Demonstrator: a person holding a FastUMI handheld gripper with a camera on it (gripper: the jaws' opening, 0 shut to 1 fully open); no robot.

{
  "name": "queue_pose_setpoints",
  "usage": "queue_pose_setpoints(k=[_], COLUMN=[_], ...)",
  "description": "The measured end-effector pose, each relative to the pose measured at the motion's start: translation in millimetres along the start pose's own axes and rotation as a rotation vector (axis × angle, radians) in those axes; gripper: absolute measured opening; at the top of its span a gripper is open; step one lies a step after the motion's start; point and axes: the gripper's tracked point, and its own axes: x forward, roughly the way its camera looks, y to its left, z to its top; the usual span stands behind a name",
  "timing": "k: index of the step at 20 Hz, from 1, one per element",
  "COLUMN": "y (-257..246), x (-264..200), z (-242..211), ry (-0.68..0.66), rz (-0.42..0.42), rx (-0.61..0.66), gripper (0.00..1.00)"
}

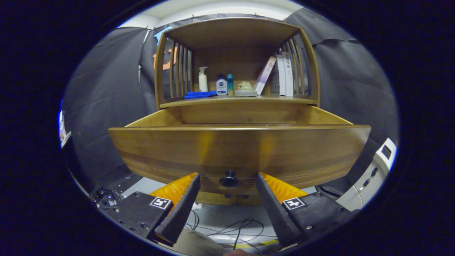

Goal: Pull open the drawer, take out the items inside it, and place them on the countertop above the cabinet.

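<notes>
A: Where are the tongs?
B: Spread apart, a fingertip either side of the knob, touching nothing.
A: The drawer?
B: At 12 o'clock, pulled out, front facing us, long axis 9-to-3, under the desk.

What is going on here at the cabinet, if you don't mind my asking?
A person is working a handheld gripper at a wooden cabinet. The drawer is pulled well out, and the open fingers sit on either side of its dark knob without pressing on it. The drawer front hides its inside. On the countertop above stand bottles, a blue cloth and books.
</notes>
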Motion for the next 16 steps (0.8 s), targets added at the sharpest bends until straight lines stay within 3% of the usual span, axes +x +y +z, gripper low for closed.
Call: queue_pose_setpoints(k=[5, 16], y=[-6, -2], x=[11, 17], z=[8, 15], ry=[0.009, 0.001], rz=[-0.053, -0.049], rx=[0.039, 0.053], gripper=[0.99, 0.98])
